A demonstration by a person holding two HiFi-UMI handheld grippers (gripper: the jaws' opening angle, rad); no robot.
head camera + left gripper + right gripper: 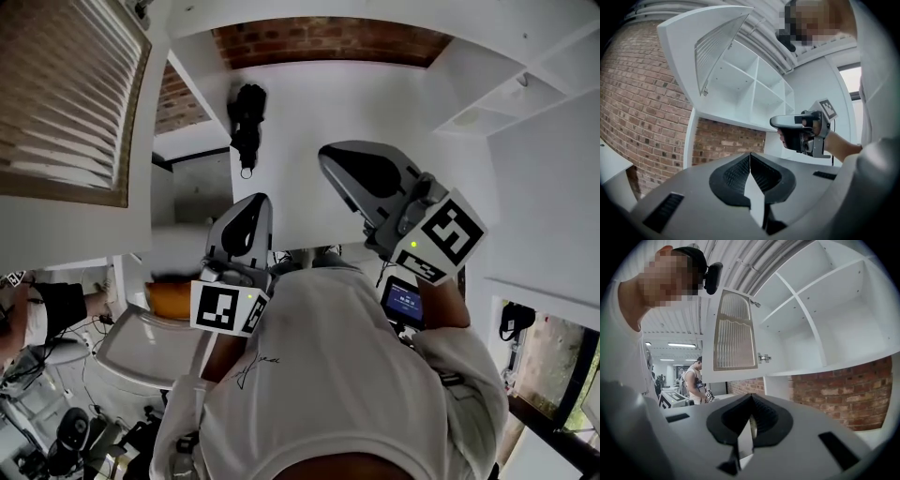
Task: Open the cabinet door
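Note:
The white cabinet door (735,331) with a ribbed glass panel stands swung open, clear of both grippers; it also shows as the door (712,51) and the door (66,94). Behind it the white shelves (825,310) are bare. My left gripper (750,157) is shut with nothing between its jaws and points level toward the brick wall under the cabinet. My right gripper (751,397) is also shut and empty, below the cabinet's bottom edge. In the head view the left gripper (251,202) sits lower left of the right gripper (328,155).
A red brick wall (642,117) runs below and beside the cabinet. A black device (246,122) hangs on the white surface ahead. Another person (696,380) stands in the background. A white tray-like unit (141,347) sits low at the left.

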